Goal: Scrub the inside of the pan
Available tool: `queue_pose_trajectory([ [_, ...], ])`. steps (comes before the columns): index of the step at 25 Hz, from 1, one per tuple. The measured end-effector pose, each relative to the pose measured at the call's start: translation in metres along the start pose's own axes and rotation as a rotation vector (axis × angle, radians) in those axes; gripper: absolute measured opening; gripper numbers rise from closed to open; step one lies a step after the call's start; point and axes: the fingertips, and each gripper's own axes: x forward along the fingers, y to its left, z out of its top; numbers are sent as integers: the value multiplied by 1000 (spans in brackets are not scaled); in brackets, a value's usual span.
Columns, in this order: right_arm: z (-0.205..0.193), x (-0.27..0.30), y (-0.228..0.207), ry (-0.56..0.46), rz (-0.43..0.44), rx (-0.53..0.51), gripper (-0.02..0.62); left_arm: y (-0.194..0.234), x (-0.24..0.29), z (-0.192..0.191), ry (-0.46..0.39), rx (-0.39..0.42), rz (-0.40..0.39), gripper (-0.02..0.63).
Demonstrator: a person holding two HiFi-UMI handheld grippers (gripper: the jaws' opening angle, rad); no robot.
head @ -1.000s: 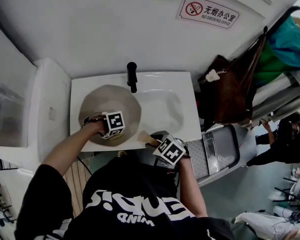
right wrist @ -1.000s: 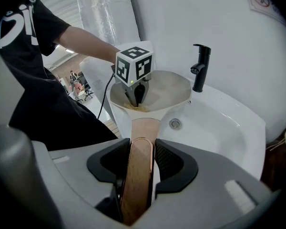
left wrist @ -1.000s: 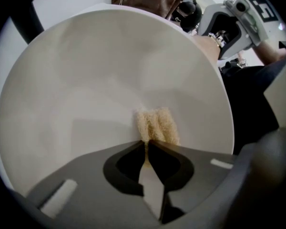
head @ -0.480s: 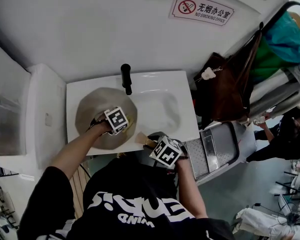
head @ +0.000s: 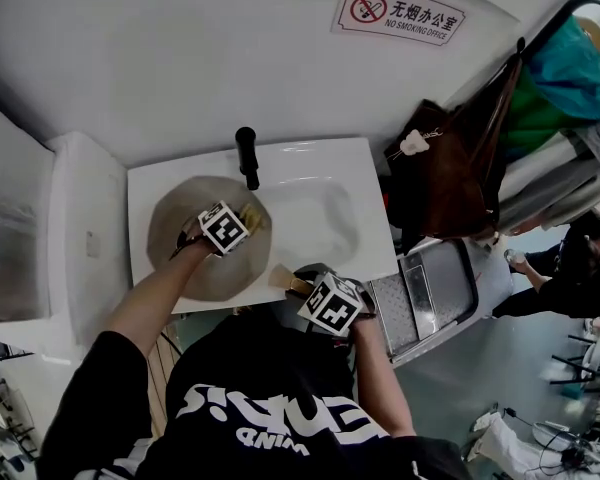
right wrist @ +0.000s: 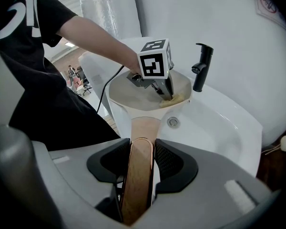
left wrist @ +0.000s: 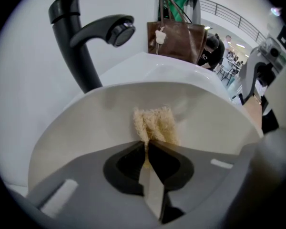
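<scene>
Standing by the white sink [head: 325,173], I see the pan [head: 185,253] sitting over its left half, just beside the black faucet [head: 246,156], with its pale inside facing up. The left gripper [left wrist: 147,144] has its claw closed together on a yellowish scrub pad [left wrist: 155,125], and the pad is pressed against the pan's inner wall on the side nearest the faucet. The right gripper [right wrist: 142,147] is clamped on the pan's wooden handle [right wrist: 138,175], which sticks out over the sink's front edge towards the person. On the wall above hangs a sign [head: 398,13] with a red crossed-out cigarette symbol, the characters 无烟办公室 and, beneath them, "NO SMOKING OFFICE". The person's black T-shirt [head: 280,408] carries big white lettering (upside down from the head view, and I cannot read it whole). A brown bag [head: 450,178] hangs to the right of the sink.
</scene>
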Motion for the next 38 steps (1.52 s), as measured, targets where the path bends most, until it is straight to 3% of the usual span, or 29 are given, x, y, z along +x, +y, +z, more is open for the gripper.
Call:
queue_pose_trajectory([
  [8, -1, 1, -1, 0, -2, 6, 172, 39, -3, -14, 28, -28, 88, 23],
  [21, -2, 1, -1, -6, 19, 6, 172, 87, -19, -67, 198, 1, 205, 23],
  [26, -1, -1, -3, -17, 28, 9, 172, 87, -26, -87, 274, 8, 176, 23],
  [32, 0, -2, -3, -19, 27, 11, 172, 62, -35, -108, 344, 78, 72, 21],
  [38, 2, -3, -3, -33, 29, 11, 172, 39, -38, -118, 373, 140, 24, 21],
])
